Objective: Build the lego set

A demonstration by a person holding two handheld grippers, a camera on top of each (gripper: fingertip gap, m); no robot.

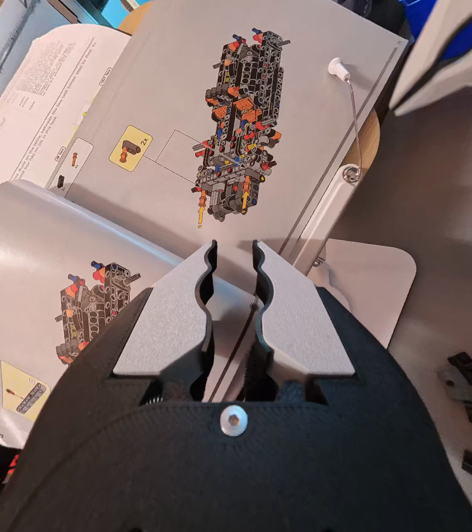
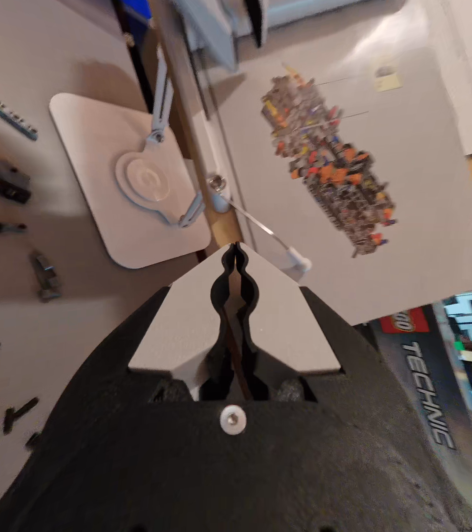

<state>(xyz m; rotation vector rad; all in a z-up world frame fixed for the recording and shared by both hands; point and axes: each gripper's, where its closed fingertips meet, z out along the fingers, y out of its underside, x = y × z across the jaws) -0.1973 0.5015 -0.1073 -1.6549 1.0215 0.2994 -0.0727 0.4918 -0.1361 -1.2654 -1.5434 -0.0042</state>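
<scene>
Lego instruction booklet [image 1: 257, 172] lies open on a white stand [image 2: 131, 184]. I see my left gripper [image 1: 234, 244] hovering over the page's lower edge, fingers spread, empty. My right gripper [image 2: 234, 244] sits pressed together beside the stand base. Loose dark pieces [image 2: 13, 184] scattered left of the stand.

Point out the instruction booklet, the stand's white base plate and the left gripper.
instruction booklet [image 1: 171, 86], left wrist view, bare grey area of the open page
white base plate [image 2: 90, 172], right wrist view, flat top surface
left gripper [image 1: 234, 244], left wrist view, between its parted fingertips
</scene>
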